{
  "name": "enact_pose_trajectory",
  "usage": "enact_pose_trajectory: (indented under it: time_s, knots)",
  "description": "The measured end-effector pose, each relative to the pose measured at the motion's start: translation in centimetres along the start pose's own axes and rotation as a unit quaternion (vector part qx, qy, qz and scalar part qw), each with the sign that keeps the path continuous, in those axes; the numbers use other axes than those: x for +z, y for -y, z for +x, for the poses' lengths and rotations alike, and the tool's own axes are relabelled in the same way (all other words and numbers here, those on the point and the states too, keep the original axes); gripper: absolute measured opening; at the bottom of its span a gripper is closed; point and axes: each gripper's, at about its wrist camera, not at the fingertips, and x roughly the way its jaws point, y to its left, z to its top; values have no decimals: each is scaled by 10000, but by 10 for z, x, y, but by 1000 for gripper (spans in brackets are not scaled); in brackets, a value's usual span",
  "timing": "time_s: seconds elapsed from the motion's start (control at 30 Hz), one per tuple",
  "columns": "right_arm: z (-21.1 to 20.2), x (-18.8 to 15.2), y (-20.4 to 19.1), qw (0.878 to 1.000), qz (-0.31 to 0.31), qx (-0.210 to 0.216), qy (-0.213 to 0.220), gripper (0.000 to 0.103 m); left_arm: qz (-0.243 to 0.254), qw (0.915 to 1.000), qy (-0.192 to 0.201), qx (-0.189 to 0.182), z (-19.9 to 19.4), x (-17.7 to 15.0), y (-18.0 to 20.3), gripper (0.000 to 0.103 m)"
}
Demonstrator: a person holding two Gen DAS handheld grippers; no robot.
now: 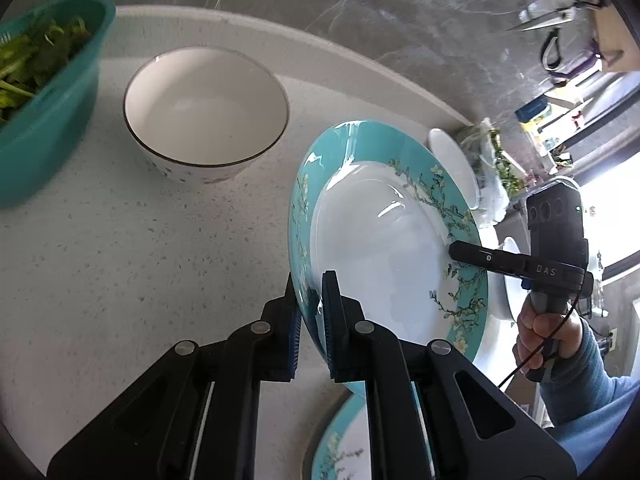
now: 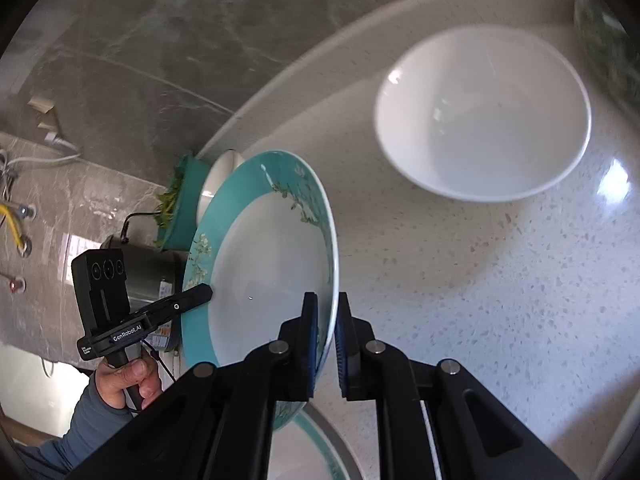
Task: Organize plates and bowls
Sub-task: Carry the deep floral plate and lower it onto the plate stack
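Note:
A teal-rimmed plate point(image 1: 380, 248) with a blossom pattern hangs tilted above the counter, held on two sides. My left gripper point(image 1: 310, 280) is shut on its near rim in the left wrist view. My right gripper point(image 1: 456, 250) bites the opposite rim there, with a hand below it. In the right wrist view the same plate point(image 2: 264, 264) sits in my right gripper point(image 2: 326, 298), and my left gripper point(image 2: 206, 292) clamps the far edge. A second matching plate point(image 1: 352, 440) point(image 2: 304, 448) lies below. A white bowl with a dark rim point(image 1: 206, 108) and a plain white bowl point(image 2: 484, 112) stand on the counter.
A teal colander of greens point(image 1: 40, 100) stands at the left by the wall. The speckled counter point(image 1: 120, 260) point(image 2: 480, 280) curves along a grey marble backsplash. More white dishes point(image 1: 452, 160) and bagged greens sit to the right.

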Motion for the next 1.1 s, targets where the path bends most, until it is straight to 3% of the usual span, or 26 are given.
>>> enact_pose_trajectory:
  time_s: [0.3,0.5,0.8,1.1]
  knots:
    - [-39,-30,-46,9983,-485,-2,326,12,164,9993,342,-45,-61,-32,30,8]
    - [-51,-67,-61,9978,-575,-111,319,12,194,9994,295,-42,-83,-79,43,8]
    - [-41,-134,-54,9980,-461,-431,63,12,20,10000,-55,48,-72,-164,40,9]
    - [-23,-159,-48,9951,-540,-824,23,12,416,9983,-190,357,-56,-200,46,11]
